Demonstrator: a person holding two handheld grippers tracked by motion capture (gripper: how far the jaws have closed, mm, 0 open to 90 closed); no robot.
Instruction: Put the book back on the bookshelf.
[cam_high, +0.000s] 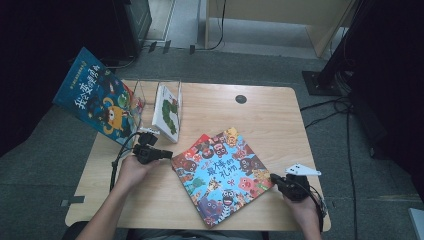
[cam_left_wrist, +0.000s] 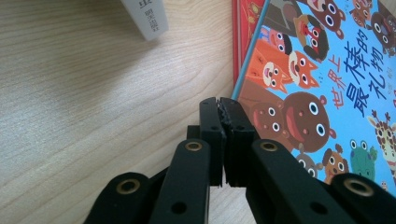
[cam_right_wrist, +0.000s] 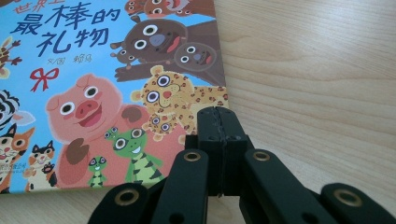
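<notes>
Right gripper (cam_high: 278, 179) nearest, low at the surface (cam_high: 270, 115), jaws pressed fully together, nothing between them; its tips sit at the corner of the animal picture book (cam_high: 223, 174), which lies flat and skewed just ahead and to that gripper's left. Left gripper (cam_high: 161, 153) at the book's opposite edge, also clamped closed and empty, tips just beside the spine side, touching or nearly so; cannot tell which. Judgement: both closed tips look set to nudge or square the book from its two sides. To do it well, keep the tips low against the book's edges, not on the cover, and push evenly so it slides, not pivots. Farther beyond the left gripper: a white book (cam_high: 168, 111) leaning in a clear stand (cam_high: 150, 92), then a blue book (cam_high: 97, 95) propped at its outer side.
</notes>
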